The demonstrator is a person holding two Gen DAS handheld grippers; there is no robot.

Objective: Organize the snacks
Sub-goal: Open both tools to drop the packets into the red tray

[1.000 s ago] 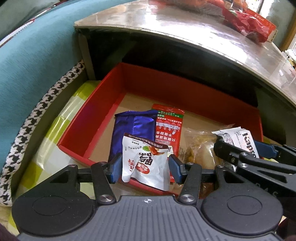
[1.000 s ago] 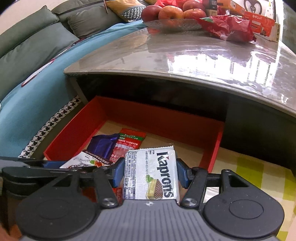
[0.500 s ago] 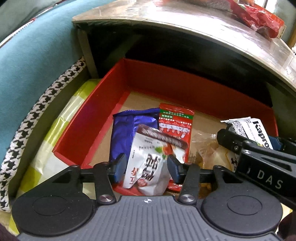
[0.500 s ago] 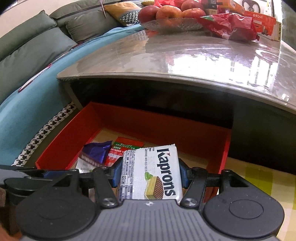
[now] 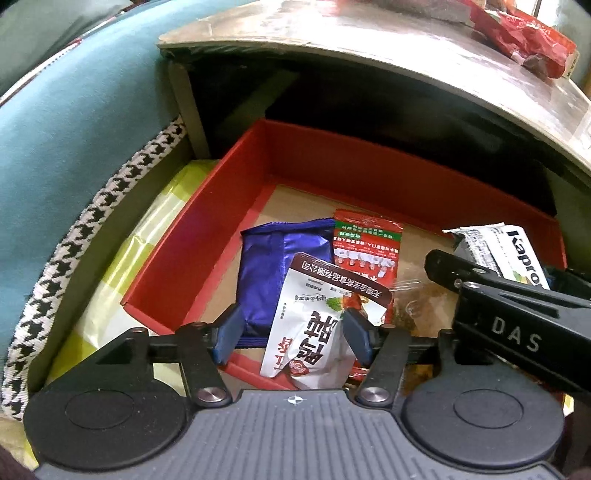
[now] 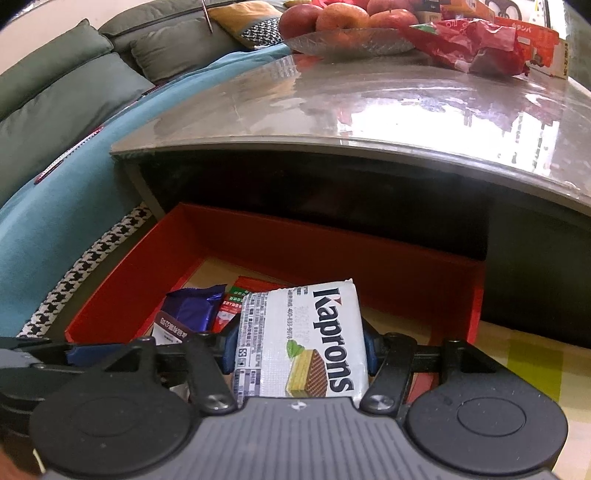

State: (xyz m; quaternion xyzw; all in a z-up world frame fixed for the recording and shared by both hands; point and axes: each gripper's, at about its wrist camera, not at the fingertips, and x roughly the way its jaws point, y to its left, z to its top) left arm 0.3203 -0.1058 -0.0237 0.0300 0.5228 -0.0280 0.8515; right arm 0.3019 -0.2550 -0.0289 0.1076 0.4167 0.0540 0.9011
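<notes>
A red box (image 5: 207, 225) sits on the floor by the low table; it also shows in the right wrist view (image 6: 125, 280). Inside lie a purple packet (image 5: 273, 266), a red-green packet (image 5: 365, 240) and a clear bag of brown snacks (image 5: 417, 299). My left gripper (image 5: 291, 328) stands open over the box's near edge; a white-and-brown snack pouch (image 5: 314, 336) lies loose and tilted between its fingers. My right gripper (image 6: 297, 350) is shut on a white Kaprons wafer pack (image 6: 303, 339) above the box's right part; the pack shows in the left wrist view (image 5: 506, 254).
A shiny low table (image 6: 369, 110) overhangs the box, carrying a bowl of apples (image 6: 343, 26) and red snack bags (image 6: 469, 44). A teal sofa with houndstooth trim (image 5: 74, 155) lies to the left. A yellow-green checked mat (image 5: 140, 251) lies under the box.
The left gripper's fingers have spread apart and the white-and-brown pouch has tilted and slipped loose. Both grippers moved forward over the box. The right gripper still holds the Kaprons pack.
</notes>
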